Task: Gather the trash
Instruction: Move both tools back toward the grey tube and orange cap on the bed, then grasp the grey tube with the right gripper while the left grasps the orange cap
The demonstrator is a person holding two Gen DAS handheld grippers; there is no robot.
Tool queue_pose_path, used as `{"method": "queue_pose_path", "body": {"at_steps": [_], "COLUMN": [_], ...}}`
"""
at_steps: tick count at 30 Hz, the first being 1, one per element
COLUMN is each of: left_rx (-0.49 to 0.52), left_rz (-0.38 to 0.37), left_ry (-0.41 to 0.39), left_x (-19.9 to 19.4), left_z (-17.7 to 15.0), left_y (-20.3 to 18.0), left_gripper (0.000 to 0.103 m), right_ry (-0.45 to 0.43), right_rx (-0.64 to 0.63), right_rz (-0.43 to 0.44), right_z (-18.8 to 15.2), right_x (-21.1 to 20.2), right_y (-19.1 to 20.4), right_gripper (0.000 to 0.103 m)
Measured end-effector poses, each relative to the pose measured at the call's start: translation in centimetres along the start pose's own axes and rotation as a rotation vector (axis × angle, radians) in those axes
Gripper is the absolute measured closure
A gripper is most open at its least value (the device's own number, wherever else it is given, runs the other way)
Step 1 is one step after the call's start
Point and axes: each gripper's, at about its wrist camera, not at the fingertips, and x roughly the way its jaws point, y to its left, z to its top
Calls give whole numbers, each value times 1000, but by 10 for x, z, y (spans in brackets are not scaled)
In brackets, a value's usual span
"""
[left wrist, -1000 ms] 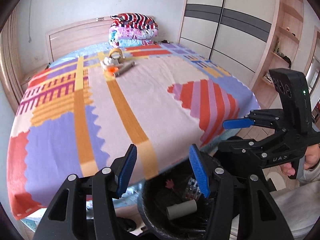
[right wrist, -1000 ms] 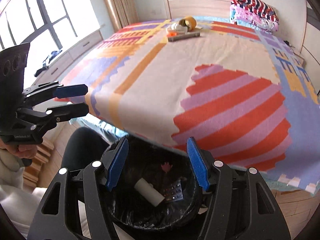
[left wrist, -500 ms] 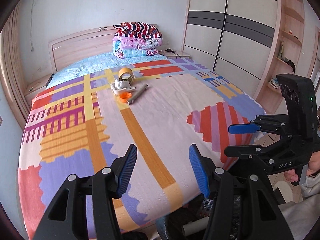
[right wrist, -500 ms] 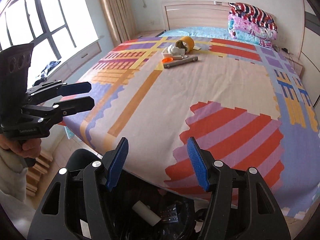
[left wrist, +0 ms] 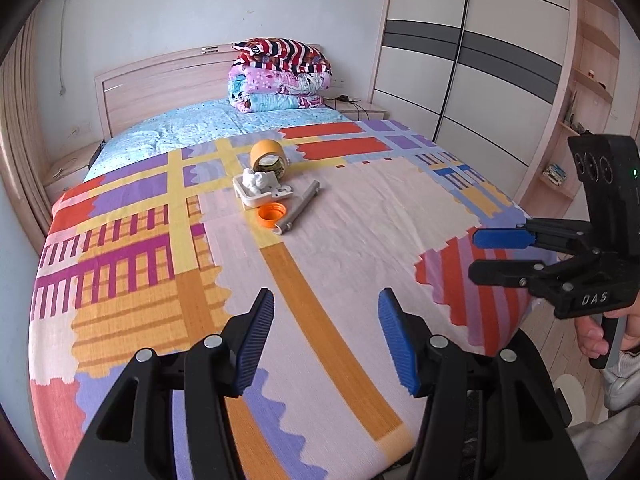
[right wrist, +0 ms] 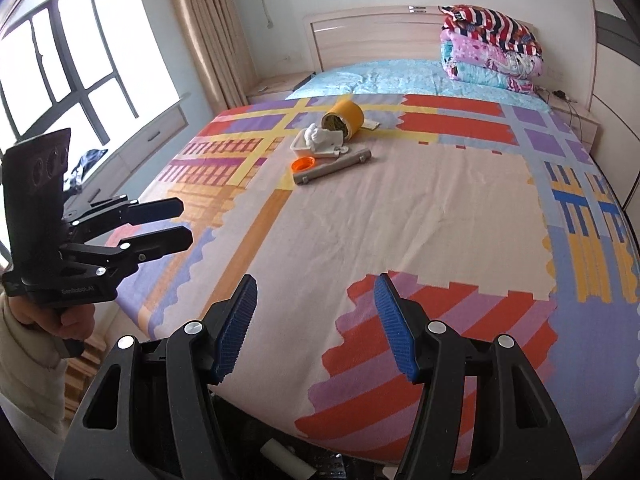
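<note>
Trash: a small cluster lies on the patterned bedspread (left wrist: 352,216) toward the head of the bed, well apart from both grippers.
Yellow jar (left wrist: 269,157): lying on its side at the far edge of the cluster, its open mouth showing dark green contents; also seen from the right wrist (right wrist: 343,119).
White tray (left wrist: 261,190): just in front of the jar, with crumpled white material sitting in it.
Orange lid (left wrist: 272,215): flat on the cloth, just beside the tray's near edge.
Grey tube (left wrist: 301,207): lying at a slant, next to the lid and tray; in the right wrist view (right wrist: 332,167) it reaches across in front of the tray.
Left gripper (left wrist: 326,338): jaws spread wide with nothing between them, held above the foot end of the bed.
Right gripper (right wrist: 314,330): jaws likewise spread and empty, over the bed's foot corner.
Bin contents: a pale roll (right wrist: 286,462) shows below the right gripper, at the bottom edge of the view.
Folded quilts (left wrist: 280,76): stacked against the headboard.
</note>
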Motion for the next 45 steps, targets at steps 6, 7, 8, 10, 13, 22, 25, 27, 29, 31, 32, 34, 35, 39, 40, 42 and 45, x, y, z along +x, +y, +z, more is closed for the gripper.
{"method": "queue_pose_path", "body": {"at_steps": [6,7,8,10,13,22,25,27,29,31,32,34,35,39,40,42,45], "left_rx": [-4,-6,-15,-26,-29,-20,-16,-14,-13,-12,-10,-9,-9,-3,0,1,0], "left_rz": [15,15,13,14,25,36,34,33,34,31,32,33,32,27,25,21,17], "left_ry": [23,23,24,25,24,53,55,56,58,64,66,72,73,80,83,89,97], "left_x": [26,30,33,38,46,80,89,94,98,103,105,110,111,117,119,122,129], "left_z": [14,17,20,24,32,51,55,56,58,58,58,59,59,62,63,64,66], "left_y": [22,26,31,37,46,59,61,62,63,64,64,66,66,65,64,63,61], "left_gripper": [51,51,51,51,51,51,51,51,51,51,51,51,51,51,51,51,52], "right_ry": [8,14,17,26,29,68,86,91,101,110,114,122,123,119,119,119,115], "right_rx": [43,55,66,81,68,106,139,169,188,195,197,201,203,194,185,165,132], "right_rz": [-4,-3,-1,2,-10,-36,-14,-18,-13,-19,-22,-35,-43,-74,-83,-101,-125], "right_z": [30,34,38,47,60,97,105,108,110,110,110,110,110,112,113,114,115], "right_x": [28,33,37,45,55,103,116,124,131,137,139,144,146,151,151,153,155], "right_y": [-18,-21,-23,-26,-23,-27,-30,-32,-32,-31,-31,-31,-31,-32,-30,-29,-26], "right_gripper": [42,42,42,42,42,44,54,58,63,65,65,65,65,66,66,67,69]}}
